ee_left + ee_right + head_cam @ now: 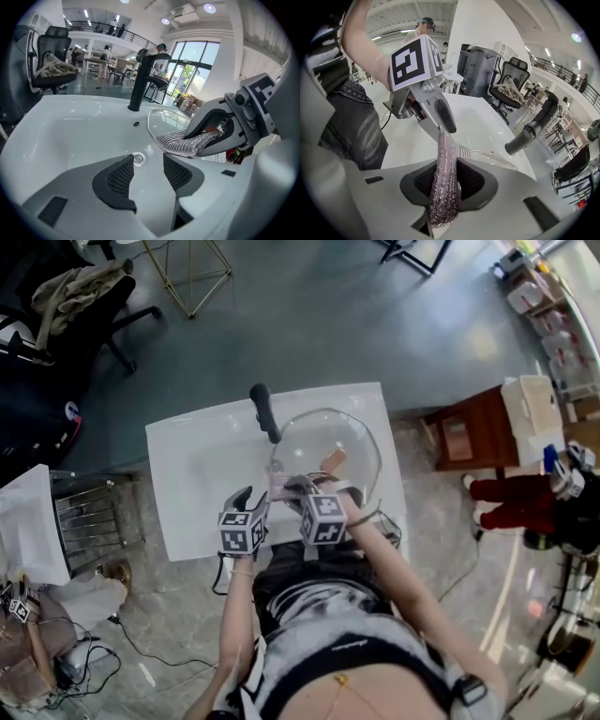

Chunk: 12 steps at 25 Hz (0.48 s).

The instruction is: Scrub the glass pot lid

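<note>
The glass pot lid (349, 439) lies in the right half of the white sink (202, 460), below the black faucet (265, 412). My right gripper (296, 489) is shut on a silver mesh scrubbing cloth (280, 486), held at the lid's near left edge. In the right gripper view the cloth (446, 183) stands pinched between the pads, the lid rim (494, 158) just beyond. My left gripper (249, 502) is open beside it, left of the lid. In the left gripper view its pads (124, 177) frame the drain (137, 159), with the cloth (183, 143) and lid (169, 119) to the right.
A black office chair (70, 306) and a gold wire frame (192, 273) stand beyond the sink. A wire rack (89, 517) sits at the sink's left. A brown wooden table (473, 432) and another person's red-trousered legs (506, 502) are at the right.
</note>
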Tool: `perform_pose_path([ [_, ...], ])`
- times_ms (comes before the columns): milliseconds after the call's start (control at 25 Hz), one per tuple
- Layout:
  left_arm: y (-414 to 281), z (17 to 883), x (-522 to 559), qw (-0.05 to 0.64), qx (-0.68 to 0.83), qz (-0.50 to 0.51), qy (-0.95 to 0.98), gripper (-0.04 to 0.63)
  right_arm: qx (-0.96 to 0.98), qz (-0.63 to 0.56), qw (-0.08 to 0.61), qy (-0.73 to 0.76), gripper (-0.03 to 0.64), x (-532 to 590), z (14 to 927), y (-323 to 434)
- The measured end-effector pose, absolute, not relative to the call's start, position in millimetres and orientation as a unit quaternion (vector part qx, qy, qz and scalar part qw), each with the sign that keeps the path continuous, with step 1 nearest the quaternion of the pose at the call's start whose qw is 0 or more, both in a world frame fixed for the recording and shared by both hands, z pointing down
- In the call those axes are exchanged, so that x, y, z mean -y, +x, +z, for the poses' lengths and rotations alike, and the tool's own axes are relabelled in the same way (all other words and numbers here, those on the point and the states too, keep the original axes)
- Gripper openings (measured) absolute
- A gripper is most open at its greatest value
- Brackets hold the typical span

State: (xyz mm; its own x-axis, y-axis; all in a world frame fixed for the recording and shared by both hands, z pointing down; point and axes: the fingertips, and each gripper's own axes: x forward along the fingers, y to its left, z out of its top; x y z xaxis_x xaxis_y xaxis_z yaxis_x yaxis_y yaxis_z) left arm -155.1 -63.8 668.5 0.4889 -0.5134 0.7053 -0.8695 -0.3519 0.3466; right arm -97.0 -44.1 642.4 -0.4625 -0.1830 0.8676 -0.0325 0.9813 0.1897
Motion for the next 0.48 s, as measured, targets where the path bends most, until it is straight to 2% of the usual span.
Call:
perform_pose_path([
  [480,-146.7,670.5,78.2,0.358,0.439,0.251,0.785,0.207,0.873,-0.049,0.479,0.074,0.095,28.9,637.1,-68.4],
])
